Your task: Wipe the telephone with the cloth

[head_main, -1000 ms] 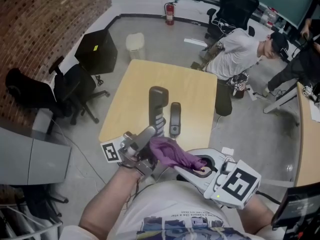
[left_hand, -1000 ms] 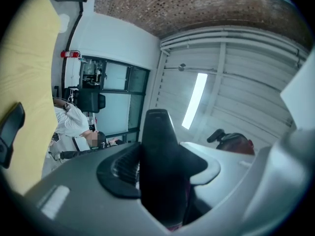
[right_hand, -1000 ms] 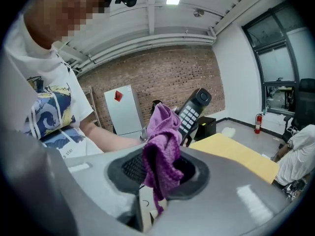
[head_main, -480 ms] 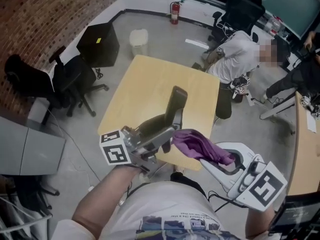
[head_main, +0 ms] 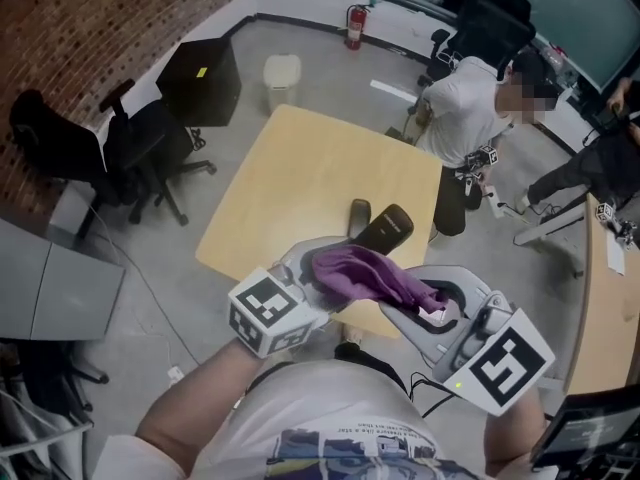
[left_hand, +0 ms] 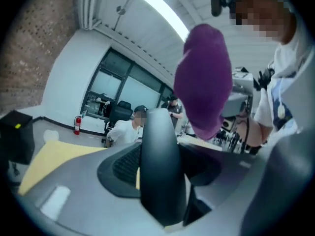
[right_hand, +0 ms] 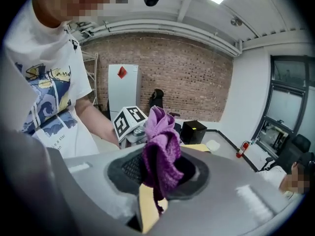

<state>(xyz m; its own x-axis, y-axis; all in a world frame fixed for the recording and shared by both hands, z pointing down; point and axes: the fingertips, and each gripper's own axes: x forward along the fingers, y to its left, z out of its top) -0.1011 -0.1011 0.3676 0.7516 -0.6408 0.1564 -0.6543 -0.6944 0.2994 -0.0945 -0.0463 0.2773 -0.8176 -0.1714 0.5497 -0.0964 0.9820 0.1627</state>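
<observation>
Down comes the telephone handset: a second ago it stood upright in my left claw. Now it lies nearly level and points away to the right, over the near edge of the surface. The marker cube has rolled round with it and now faces up at me.

My left claw is clamped on the handset. The left gripper view shows the dark body wedged between the two grey jaws, with both pads against it. My right claw has closed in from the right, and its jaws are pinched on the purple cloth. In the right gripper view the cloth stands up out of the jaws in a bunched fold.

From the head view, the cloth drapes across the near end of the handset, right beside the left claw. The left gripper view shows it hanging just above the handset, and I cannot tell whether they touch.

A second dark handset is on the surface, just beyond the one I hold. A person in a white shirt is beside the far right corner.
</observation>
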